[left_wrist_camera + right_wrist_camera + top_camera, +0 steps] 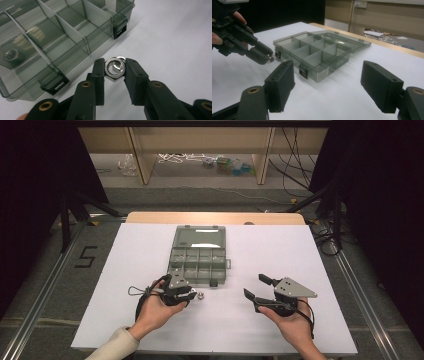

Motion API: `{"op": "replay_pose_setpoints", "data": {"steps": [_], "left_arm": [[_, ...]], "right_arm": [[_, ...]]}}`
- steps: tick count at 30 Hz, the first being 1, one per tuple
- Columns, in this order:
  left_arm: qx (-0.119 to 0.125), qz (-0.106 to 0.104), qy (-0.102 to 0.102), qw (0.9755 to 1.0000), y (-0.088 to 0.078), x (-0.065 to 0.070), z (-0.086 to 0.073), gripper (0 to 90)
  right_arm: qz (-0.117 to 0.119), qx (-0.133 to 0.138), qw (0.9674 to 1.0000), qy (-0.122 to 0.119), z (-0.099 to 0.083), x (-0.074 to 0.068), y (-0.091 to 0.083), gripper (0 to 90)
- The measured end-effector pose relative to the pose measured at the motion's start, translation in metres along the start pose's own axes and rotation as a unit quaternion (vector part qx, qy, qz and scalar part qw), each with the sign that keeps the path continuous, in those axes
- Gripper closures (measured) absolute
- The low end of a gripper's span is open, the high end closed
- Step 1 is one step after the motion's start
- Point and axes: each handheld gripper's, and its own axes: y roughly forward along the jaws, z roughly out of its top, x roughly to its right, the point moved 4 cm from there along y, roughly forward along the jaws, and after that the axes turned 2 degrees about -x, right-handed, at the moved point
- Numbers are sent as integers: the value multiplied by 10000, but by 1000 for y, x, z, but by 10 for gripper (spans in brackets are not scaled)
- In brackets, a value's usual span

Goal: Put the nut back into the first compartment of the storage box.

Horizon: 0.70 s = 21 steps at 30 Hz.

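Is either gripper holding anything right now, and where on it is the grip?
The left gripper pinches a steel hex nut across its opposite outer sides. The right gripper stands open, holding nothing.

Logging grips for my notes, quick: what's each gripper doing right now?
Left gripper: shut on the hex nut.
Right gripper: open, nothing between its jaws.

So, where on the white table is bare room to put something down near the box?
The white table is bare left of the compartment box, right of it, and between both grippers. It is crowded at the box's front left corner: the left gripper grips a steel nut there.
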Motion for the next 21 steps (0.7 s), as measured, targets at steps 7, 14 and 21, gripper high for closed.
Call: {"op": "replay_pose_setpoints", "data": {"steps": [7,14,21], "left_arm": [[123,105,-79,9998,-7,-8,5,704],[141,153,-83,9997,-14,-18,7,704],[366,308,-262,9985,-21,-29,16,703]], "right_arm": [[38,82,9999,49,1,-1,1,278],[-42,58,9999,-85,1,1,1,278],[-22,156,9999,-67,1,0,2,277]]}}
